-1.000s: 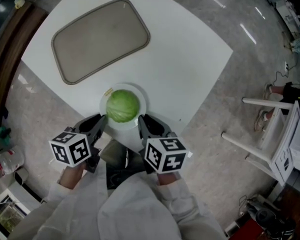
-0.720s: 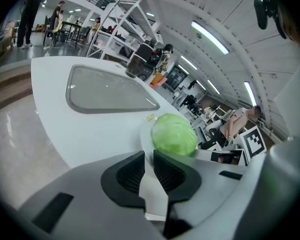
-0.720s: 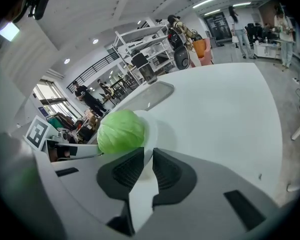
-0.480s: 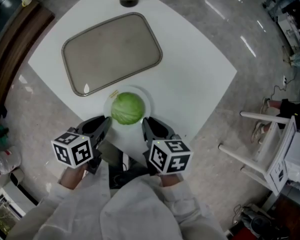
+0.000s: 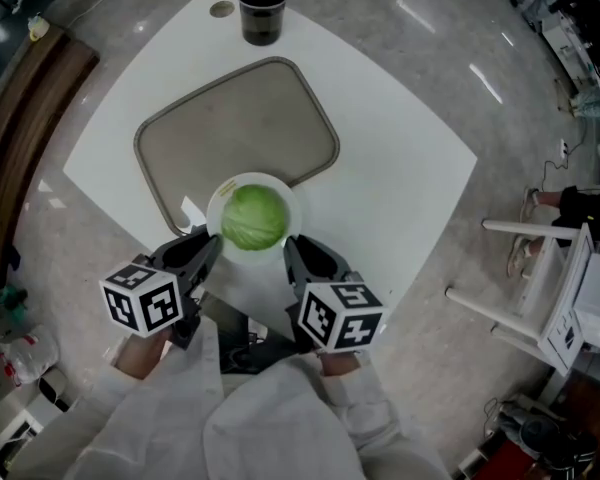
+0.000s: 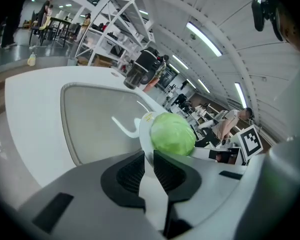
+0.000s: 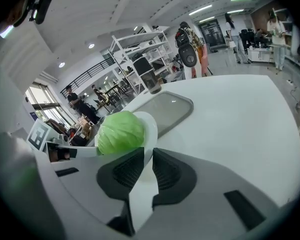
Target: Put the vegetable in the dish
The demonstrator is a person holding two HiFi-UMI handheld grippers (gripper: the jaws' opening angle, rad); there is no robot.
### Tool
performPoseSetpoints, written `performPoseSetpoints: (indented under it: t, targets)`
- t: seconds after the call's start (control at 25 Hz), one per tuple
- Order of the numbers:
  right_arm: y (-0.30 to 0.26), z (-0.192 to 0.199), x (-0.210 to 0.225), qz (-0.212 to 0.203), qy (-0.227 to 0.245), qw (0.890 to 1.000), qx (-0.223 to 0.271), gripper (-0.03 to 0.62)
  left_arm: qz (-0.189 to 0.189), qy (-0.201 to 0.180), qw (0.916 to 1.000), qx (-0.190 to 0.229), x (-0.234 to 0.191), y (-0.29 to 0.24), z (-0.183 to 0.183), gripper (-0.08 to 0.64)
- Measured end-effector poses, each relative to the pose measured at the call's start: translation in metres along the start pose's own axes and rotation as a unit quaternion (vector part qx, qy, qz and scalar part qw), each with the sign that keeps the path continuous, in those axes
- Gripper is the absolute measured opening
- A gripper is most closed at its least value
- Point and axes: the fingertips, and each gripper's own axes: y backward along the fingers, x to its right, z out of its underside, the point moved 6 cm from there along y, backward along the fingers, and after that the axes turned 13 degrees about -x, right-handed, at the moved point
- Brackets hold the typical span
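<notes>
While pinching the white dish (image 5: 281, 192) by its left rim with the left gripper (image 5: 212, 240) and its right rim with the right gripper (image 5: 290, 244), carries the green cabbage (image 5: 252, 218) at the dish's middle, between the 2 claws, just beyond their tips. Overlaps the near edge of the grey tray (image 5: 240, 118), by the table (image 5: 400, 158)'s near corner.

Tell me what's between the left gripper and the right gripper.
The white plate with the green cabbage on it. The left gripper and right gripper each clamp its rim from opposite sides, clearest in the head view.
</notes>
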Motion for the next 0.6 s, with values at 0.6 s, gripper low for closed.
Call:
performPoseSetpoints:
  t: [0.6]
  targets:
    - [-0.037, -0.065, -0.032, 0.011, -0.042, 0.999, 0.025, 0.061, 0.030, -0.030, 0.9989, -0.021, -0.048, 0.015, -0.083, 0.055]
